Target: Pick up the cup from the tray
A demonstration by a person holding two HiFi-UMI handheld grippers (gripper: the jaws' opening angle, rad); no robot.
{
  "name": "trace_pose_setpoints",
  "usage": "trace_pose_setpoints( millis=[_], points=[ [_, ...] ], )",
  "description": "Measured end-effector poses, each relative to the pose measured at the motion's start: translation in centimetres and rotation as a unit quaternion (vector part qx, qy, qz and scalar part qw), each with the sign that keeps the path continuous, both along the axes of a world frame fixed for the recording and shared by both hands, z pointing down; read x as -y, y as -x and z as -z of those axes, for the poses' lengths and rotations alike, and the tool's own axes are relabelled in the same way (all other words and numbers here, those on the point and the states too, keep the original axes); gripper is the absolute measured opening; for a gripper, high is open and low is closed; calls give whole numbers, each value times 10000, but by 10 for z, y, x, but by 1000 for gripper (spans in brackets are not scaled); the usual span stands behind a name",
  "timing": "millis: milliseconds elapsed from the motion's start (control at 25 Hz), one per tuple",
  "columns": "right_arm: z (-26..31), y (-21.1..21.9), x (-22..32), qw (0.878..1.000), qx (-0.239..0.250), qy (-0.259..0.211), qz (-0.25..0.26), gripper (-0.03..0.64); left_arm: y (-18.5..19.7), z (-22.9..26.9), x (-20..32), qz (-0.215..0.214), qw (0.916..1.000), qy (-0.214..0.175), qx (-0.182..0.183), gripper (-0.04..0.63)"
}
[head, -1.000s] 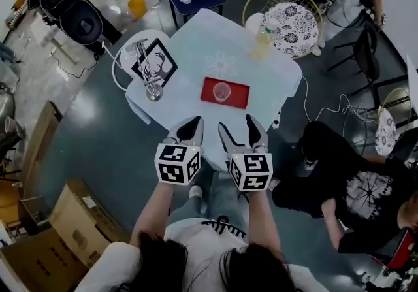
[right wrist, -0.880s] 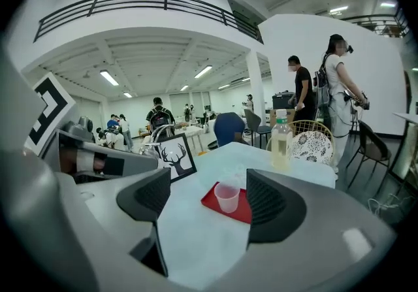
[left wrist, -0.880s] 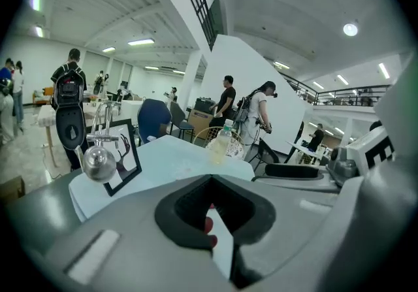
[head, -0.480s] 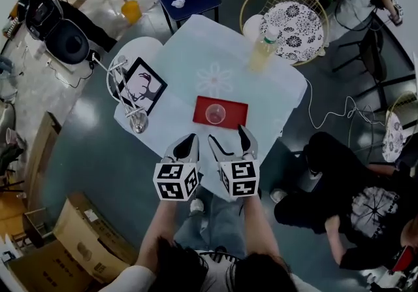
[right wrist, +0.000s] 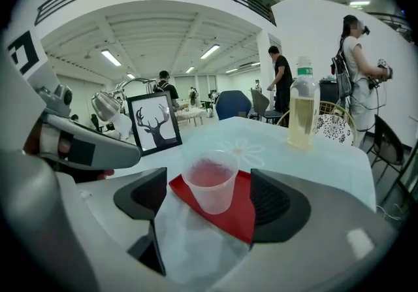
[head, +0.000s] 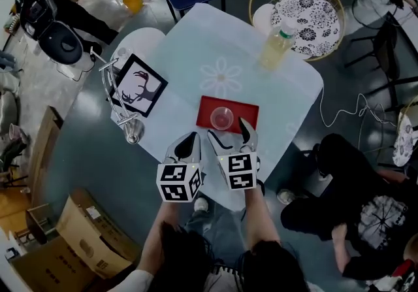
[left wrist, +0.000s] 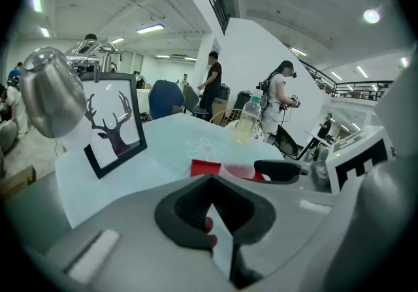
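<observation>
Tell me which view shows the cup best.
Right gripper view: the cup stands close and upright on the red tray, fully outlined. Head view shows it small, from above; left gripper view catches only a pale sliver.

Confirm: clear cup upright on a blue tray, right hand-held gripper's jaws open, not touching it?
Wrong colour: the tray is red, as the right gripper view shows. The clear cup does stand upright on it, and the right hand-held gripper, jaws just opened wider, isn't touching it.
</observation>
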State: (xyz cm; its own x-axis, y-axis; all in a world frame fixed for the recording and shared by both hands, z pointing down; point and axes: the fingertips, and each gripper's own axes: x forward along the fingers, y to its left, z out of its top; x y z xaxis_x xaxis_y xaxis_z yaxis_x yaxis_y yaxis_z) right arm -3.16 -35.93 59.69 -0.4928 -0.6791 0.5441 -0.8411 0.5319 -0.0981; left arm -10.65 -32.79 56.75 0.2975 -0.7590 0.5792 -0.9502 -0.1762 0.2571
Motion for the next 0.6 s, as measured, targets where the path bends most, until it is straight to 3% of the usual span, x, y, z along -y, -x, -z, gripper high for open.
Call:
trace_pose_setpoints(
  millis=[280,360,600],
  points=[
    [-15,17,23,9998,-124,-115,52,403,8,-13,4,130,9999,59,-23,0],
    [-15,17,26,9998,-148,-140,16,353,9,-16,3,156,9998,96,-31,0],
    [-10,18,23,9996,-175,-138,160,353,9,-16,0,170,9998,142,-29,0]
  ],
)
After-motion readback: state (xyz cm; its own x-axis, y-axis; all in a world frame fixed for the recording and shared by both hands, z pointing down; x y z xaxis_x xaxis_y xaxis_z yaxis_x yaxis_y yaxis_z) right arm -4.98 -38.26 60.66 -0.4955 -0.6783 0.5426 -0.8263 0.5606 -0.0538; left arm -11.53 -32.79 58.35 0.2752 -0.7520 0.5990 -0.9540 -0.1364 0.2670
